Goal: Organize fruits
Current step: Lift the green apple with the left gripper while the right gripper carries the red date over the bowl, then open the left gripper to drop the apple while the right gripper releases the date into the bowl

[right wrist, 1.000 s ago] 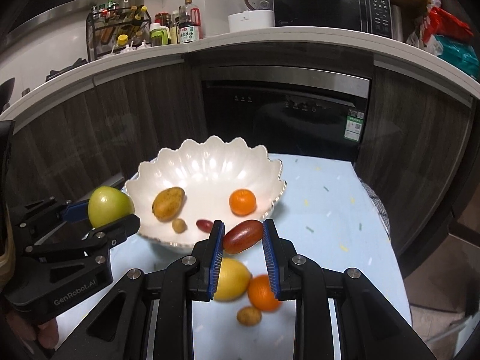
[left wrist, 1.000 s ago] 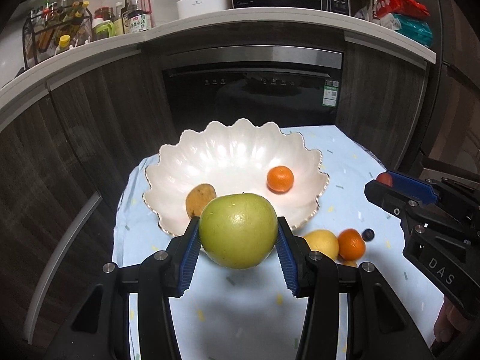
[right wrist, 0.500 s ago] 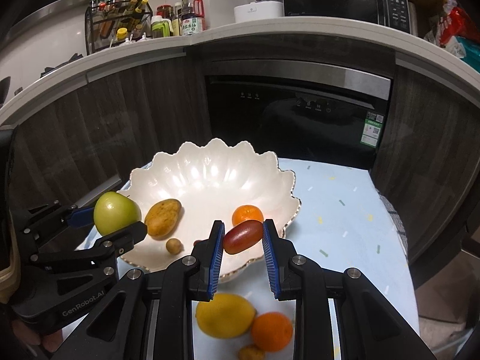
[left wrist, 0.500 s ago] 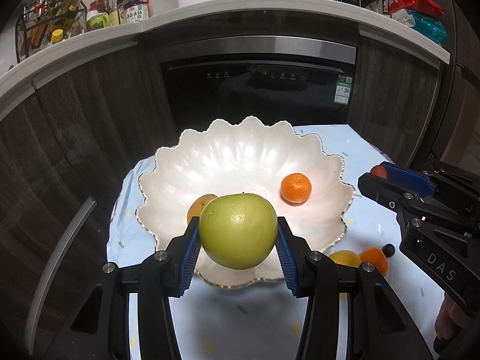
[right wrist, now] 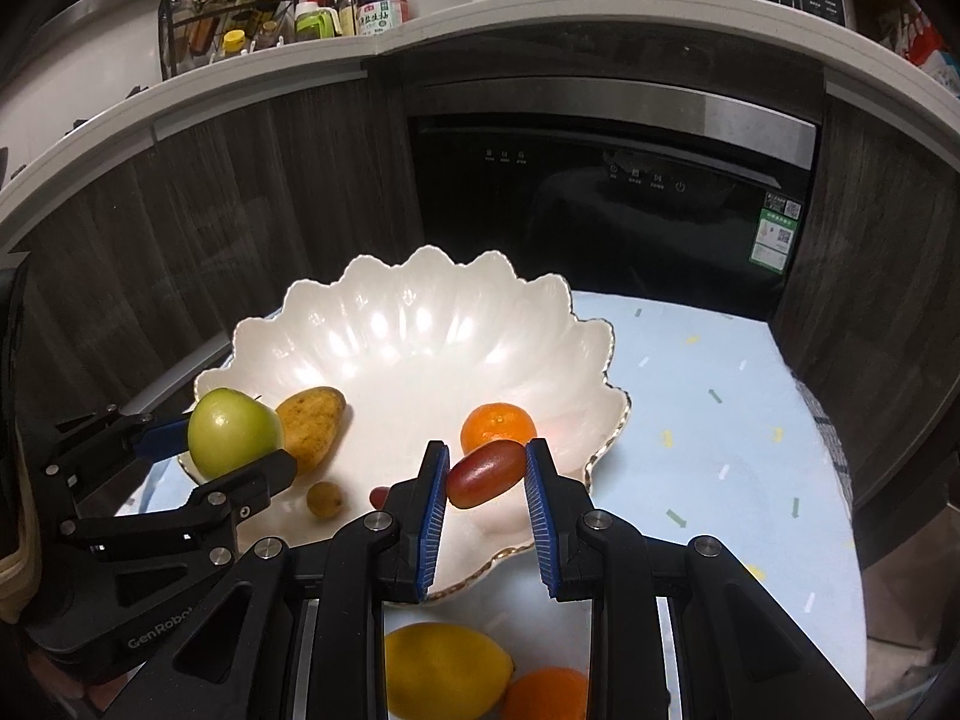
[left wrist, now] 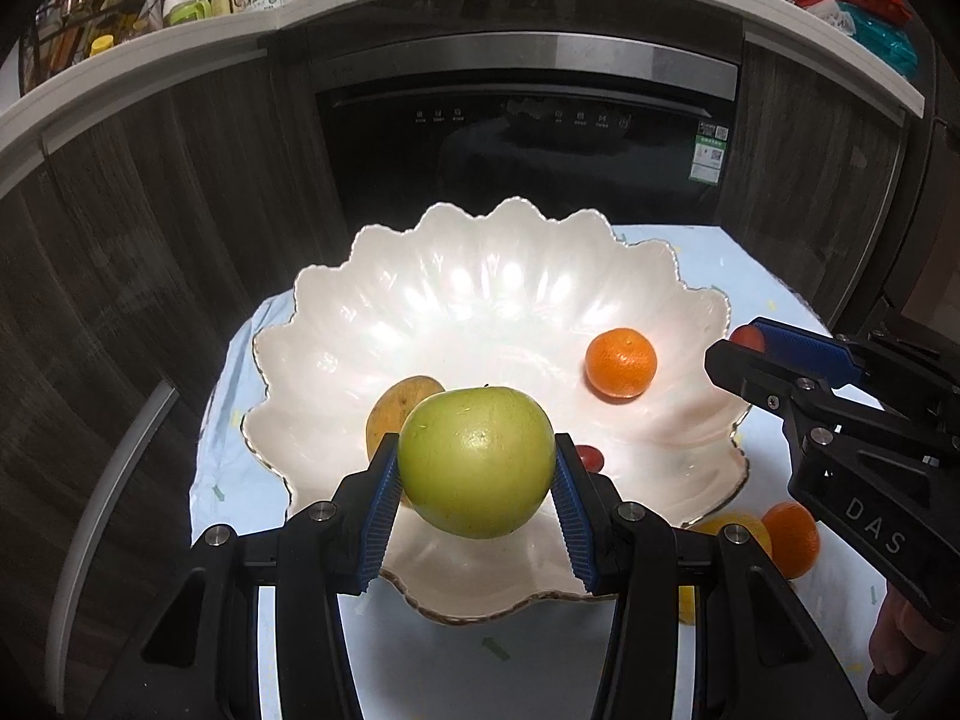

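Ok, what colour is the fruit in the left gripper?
Yellowish green: the apple, clearest in the left wrist view.

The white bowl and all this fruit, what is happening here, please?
A person is sorting fruit into the scalloped white bowl with two handheld grippers. The left gripper holds a green apple above the bowl's near side, and the right gripper holds a small red oblong fruit over the bowl. A small orange and a brownish-yellow fruit already lie inside. A lemon and another orange wait on the blue cloth.
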{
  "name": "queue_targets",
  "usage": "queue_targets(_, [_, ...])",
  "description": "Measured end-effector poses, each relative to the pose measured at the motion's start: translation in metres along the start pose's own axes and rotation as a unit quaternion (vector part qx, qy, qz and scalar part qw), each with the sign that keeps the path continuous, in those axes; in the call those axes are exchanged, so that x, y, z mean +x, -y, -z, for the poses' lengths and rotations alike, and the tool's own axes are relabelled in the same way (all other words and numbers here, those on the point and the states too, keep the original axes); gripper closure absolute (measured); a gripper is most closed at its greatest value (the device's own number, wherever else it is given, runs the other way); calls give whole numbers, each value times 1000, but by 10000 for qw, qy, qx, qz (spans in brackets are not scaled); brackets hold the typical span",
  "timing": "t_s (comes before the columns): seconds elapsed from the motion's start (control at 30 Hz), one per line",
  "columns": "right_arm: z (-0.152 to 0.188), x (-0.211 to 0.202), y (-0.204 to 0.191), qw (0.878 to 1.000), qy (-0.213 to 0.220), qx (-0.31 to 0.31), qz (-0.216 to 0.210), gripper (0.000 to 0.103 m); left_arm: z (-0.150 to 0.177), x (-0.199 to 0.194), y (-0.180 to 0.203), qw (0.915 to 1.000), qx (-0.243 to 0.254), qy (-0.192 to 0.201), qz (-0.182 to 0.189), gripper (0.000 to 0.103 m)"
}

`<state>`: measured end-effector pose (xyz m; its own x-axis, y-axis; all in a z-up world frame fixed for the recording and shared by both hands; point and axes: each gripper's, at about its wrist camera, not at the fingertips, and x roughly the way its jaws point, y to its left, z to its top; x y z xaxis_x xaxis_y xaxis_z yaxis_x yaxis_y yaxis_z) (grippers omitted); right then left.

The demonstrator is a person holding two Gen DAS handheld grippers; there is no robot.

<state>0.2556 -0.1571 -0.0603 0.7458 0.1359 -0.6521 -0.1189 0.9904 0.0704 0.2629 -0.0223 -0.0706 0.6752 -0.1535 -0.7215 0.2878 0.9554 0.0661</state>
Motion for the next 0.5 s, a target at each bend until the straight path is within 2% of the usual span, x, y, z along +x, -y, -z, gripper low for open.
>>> queue_targets(0.47, [4, 13, 0, 9998, -202, 1, -68, 74, 14, 13, 0, 9993, -32, -377, -64, 54])
queue_targets(0.5, [4, 13, -1, 9998, -203, -13, -59, 73, 14, 12, 0, 9993, -23, -353, -83, 48])
